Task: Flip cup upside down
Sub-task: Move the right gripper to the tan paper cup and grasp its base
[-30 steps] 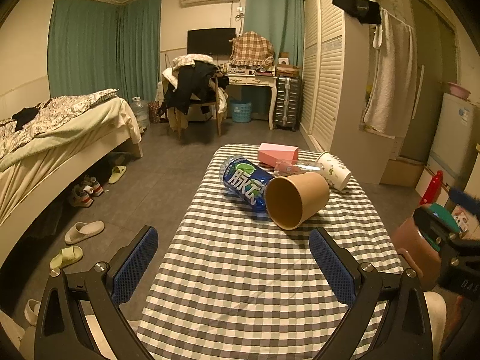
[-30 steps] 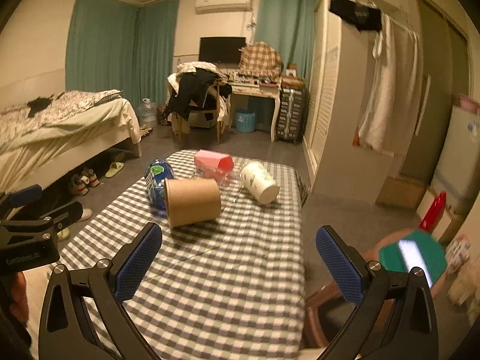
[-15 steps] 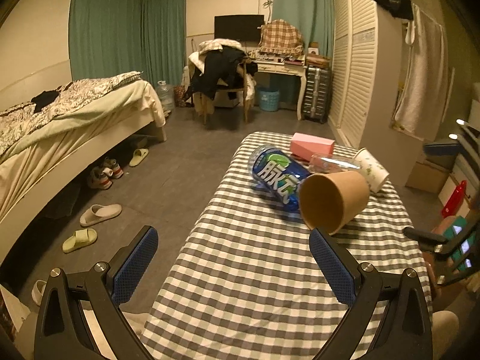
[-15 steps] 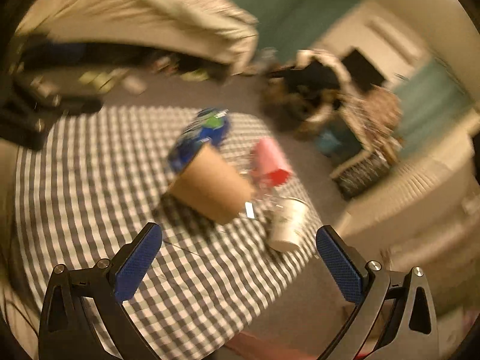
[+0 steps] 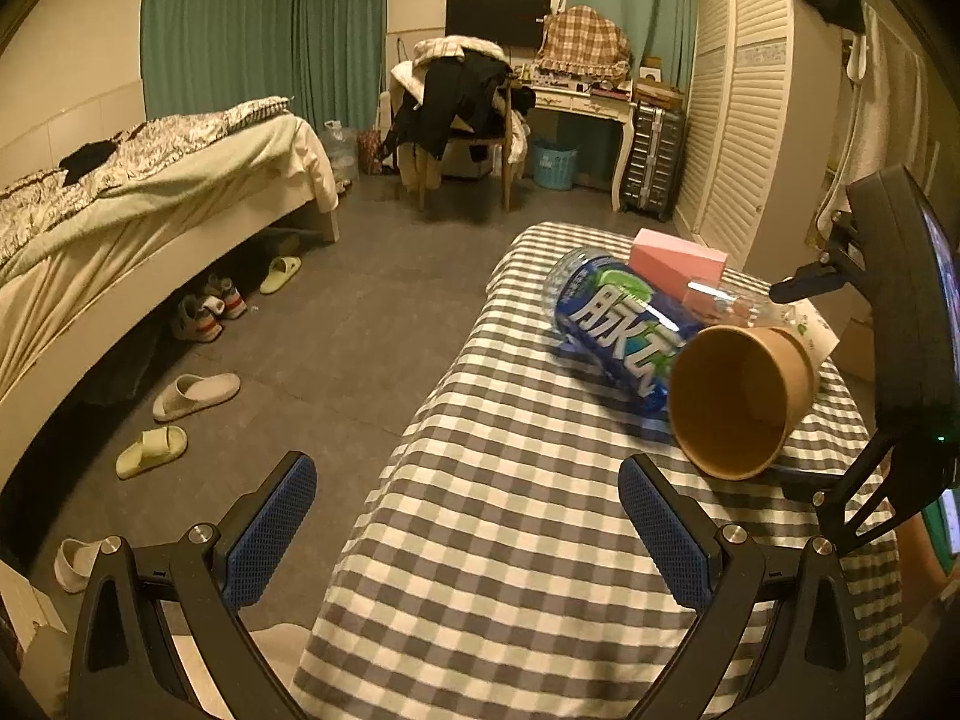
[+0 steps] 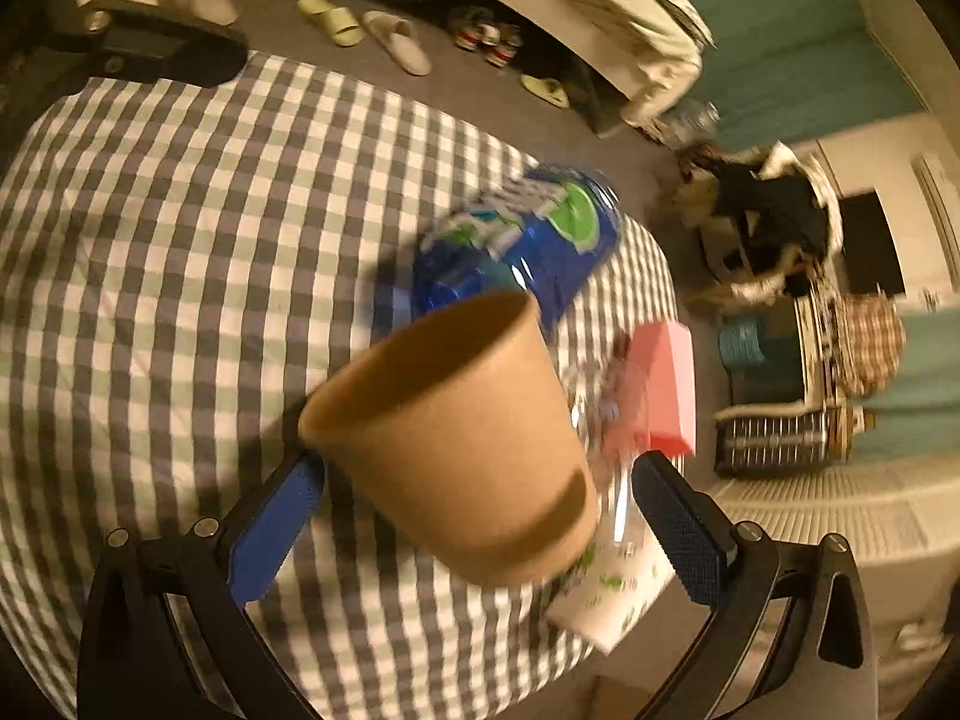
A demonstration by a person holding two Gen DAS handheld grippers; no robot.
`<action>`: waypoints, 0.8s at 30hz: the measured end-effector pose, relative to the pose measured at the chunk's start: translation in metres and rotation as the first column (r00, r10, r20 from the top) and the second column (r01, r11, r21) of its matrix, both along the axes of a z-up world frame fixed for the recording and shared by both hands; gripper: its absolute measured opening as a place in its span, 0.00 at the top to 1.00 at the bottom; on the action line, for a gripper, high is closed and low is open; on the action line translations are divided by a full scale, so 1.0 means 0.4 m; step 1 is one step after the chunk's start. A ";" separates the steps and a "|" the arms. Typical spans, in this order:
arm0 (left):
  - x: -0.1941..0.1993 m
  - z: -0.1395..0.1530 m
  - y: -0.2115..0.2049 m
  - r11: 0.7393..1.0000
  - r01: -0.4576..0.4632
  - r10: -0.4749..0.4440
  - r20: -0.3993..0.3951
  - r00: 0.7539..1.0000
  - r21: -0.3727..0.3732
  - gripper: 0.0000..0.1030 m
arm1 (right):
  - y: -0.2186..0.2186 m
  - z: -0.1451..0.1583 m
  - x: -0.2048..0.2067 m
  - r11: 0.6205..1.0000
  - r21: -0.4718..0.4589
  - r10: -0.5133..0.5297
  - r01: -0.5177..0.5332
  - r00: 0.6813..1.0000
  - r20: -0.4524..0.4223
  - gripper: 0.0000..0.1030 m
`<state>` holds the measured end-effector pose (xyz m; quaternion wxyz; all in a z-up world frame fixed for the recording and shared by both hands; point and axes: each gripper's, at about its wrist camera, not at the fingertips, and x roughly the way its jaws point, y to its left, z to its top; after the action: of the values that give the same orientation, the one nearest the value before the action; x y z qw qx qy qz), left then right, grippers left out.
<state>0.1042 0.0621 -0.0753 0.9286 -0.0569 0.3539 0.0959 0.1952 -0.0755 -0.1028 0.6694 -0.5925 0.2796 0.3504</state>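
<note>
A brown paper cup (image 5: 741, 399) lies on its side on the checked tablecloth (image 5: 510, 540), its mouth facing my left gripper. My left gripper (image 5: 468, 531) is open and empty, low over the near left part of the table. My right gripper (image 6: 480, 531) is open, rolled sideways and close above the cup (image 6: 456, 438), whose body sits between its fingers without touching the pads. In the left wrist view the right gripper's body (image 5: 900, 324) hangs just right of the cup.
A blue-labelled water bottle (image 5: 612, 324) lies against the cup's far side. A pink box (image 5: 678, 258), a clear bottle and a white printed cup (image 6: 606, 594) lie behind. The table's left edge drops to the floor with slippers (image 5: 195, 387) and a bed.
My right gripper has swung over the table, rolled sideways and come down close around the brown cup. My left gripper has drifted left. The cup has not moved.
</note>
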 end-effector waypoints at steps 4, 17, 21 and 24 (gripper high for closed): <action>0.014 -0.007 0.014 1.000 0.006 -0.006 0.000 1.000 0.002 0.00 | 0.030 -0.018 0.027 1.000 -0.022 0.021 -0.022 0.999 -0.030 0.01; -0.028 0.013 0.046 0.999 0.023 -0.021 0.041 0.999 -0.045 0.00 | 0.075 0.063 -0.007 0.986 0.011 -0.161 0.164 0.979 -0.126 0.13; -0.066 0.032 0.049 0.997 0.042 -0.038 0.066 0.997 -0.059 0.00 | 0.083 0.124 -0.080 0.961 -0.002 -0.272 0.277 0.942 -0.198 0.13; -0.097 0.041 0.056 0.996 0.057 -0.051 0.081 0.995 -0.069 0.00 | 0.078 0.138 -0.133 0.939 -0.024 -0.338 0.344 0.906 -0.254 0.13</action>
<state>0.0656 0.0843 -0.0589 0.9416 -0.0840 0.3214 0.0556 0.1420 -0.0443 -0.0476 0.6851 -0.4774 0.4586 0.3041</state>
